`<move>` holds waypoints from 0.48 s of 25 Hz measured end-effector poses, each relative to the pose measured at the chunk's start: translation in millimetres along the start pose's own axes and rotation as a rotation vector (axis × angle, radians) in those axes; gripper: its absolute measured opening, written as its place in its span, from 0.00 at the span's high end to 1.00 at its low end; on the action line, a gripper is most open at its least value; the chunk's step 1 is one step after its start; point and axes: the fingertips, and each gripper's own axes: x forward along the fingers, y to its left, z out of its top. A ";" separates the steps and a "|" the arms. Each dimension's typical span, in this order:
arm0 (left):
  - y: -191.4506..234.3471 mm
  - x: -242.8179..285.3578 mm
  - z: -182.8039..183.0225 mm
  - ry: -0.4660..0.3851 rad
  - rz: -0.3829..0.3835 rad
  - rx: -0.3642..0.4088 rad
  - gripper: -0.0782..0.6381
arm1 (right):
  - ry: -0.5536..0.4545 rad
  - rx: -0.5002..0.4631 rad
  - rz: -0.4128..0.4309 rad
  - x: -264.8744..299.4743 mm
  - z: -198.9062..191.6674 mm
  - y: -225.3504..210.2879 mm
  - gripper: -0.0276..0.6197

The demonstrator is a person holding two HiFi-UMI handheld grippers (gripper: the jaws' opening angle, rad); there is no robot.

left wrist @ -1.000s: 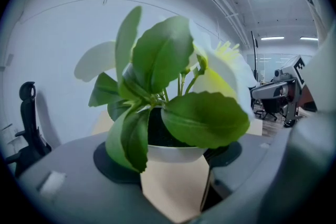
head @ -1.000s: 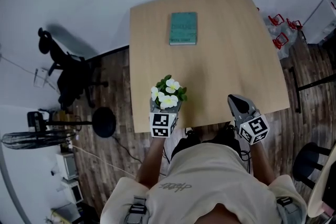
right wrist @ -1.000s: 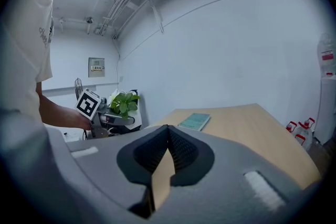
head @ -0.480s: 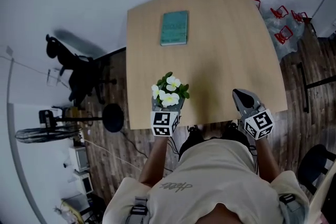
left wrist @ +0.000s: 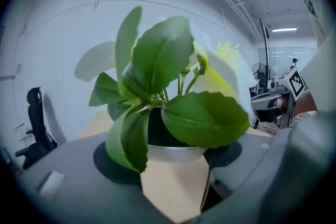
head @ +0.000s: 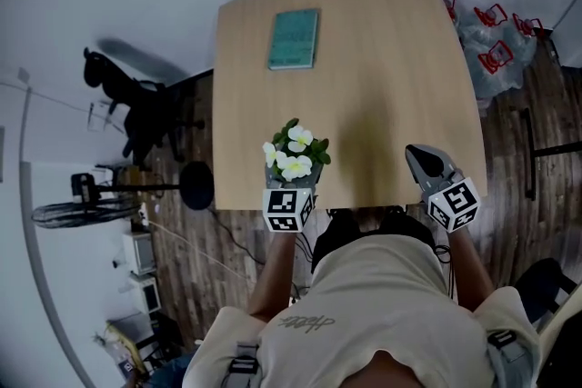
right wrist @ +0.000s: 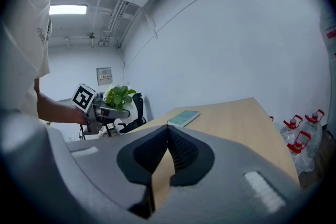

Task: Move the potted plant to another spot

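Note:
The potted plant (head: 296,154), white flowers and green leaves in a small pale pot (left wrist: 173,152), hangs over the near edge of the wooden table (head: 364,59). My left gripper (head: 293,179) is shut on the pot, whose leaves (left wrist: 205,118) fill the left gripper view. The plant (right wrist: 118,96) and the left gripper (right wrist: 100,110) also show at the left of the right gripper view. My right gripper (head: 425,164) is over the table's near right edge. Its jaws meet at the tips with nothing between them (right wrist: 169,134).
A teal book (head: 294,38) lies at the table's far left part. On the floor to the left are a black office chair (head: 136,104), a round-based stand (head: 195,186) and a fan (head: 77,212). Water bottles with red handles (head: 496,23) stand to the right.
The table and book have slid up and left in the head view. Both grippers now sit nearer the table's front edge, a little further right along it. The plant stays gripped.

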 end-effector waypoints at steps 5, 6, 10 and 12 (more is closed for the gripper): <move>-7.0 -5.0 -5.2 0.046 -0.013 0.054 0.39 | 0.006 0.022 0.028 11.3 -4.8 -0.4 0.95; -6.1 -5.8 -8.1 0.051 -0.024 0.049 0.39 | 0.007 0.022 0.030 15.5 -5.7 1.4 0.95; -0.4 -2.5 -16.6 0.055 -0.045 0.025 0.39 | 0.011 0.014 0.017 24.2 -5.4 4.4 0.95; -0.1 4.1 -13.1 0.042 -0.055 0.029 0.39 | 0.009 0.016 0.005 23.6 -2.4 3.1 0.95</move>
